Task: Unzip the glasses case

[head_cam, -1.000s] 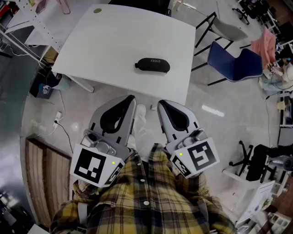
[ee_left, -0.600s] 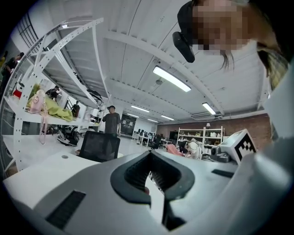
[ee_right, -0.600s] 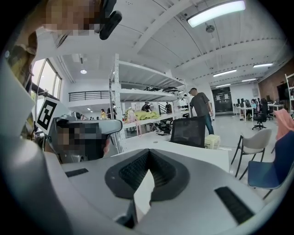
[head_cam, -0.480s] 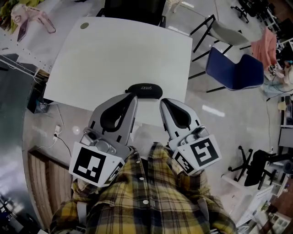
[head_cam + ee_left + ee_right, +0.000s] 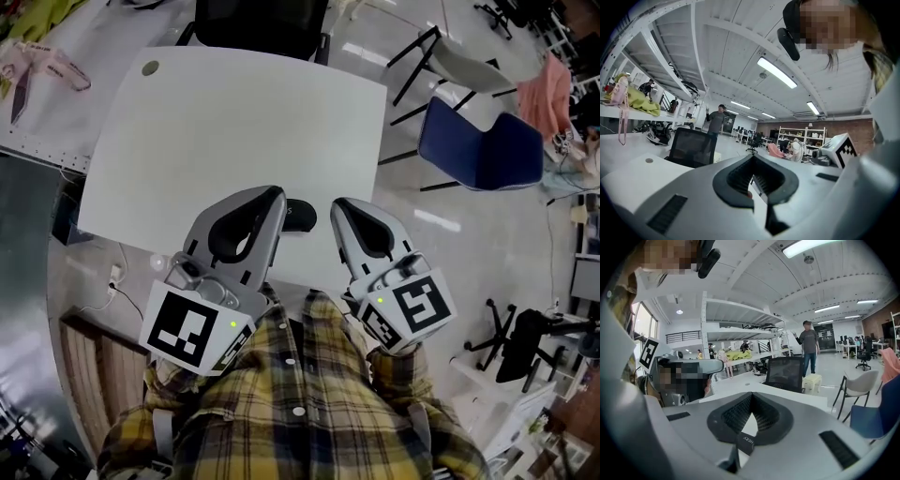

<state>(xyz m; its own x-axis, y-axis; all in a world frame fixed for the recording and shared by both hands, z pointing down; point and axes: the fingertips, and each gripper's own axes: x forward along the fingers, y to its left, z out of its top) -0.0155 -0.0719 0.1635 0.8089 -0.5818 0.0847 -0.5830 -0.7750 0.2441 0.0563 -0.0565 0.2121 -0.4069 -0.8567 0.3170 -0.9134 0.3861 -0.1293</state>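
Observation:
The black glasses case (image 5: 302, 214) lies near the front edge of the white table (image 5: 234, 112), mostly hidden behind my left gripper's tip. In the right gripper view a strip of the glasses case (image 5: 746, 442) with white print shows through the opening between the jaws. My left gripper (image 5: 272, 197) is shut with nothing in it, its tip over the case's left end. My right gripper (image 5: 341, 208) is shut and empty too, just right of the case. In their own views, the left gripper (image 5: 753, 157) and right gripper (image 5: 751, 394) both point level across the table.
A black office chair (image 5: 262, 23) stands at the table's far side. A blue chair (image 5: 478, 141) and a grey chair (image 5: 459, 61) stand to the right. A shelf with clothes (image 5: 37, 66) runs along the left. People stand further back in the room (image 5: 808, 345).
Both grippers have come forward to the table, still shut. The case, well ahead of them before, now lies right at their tips, partly covered by the left one.

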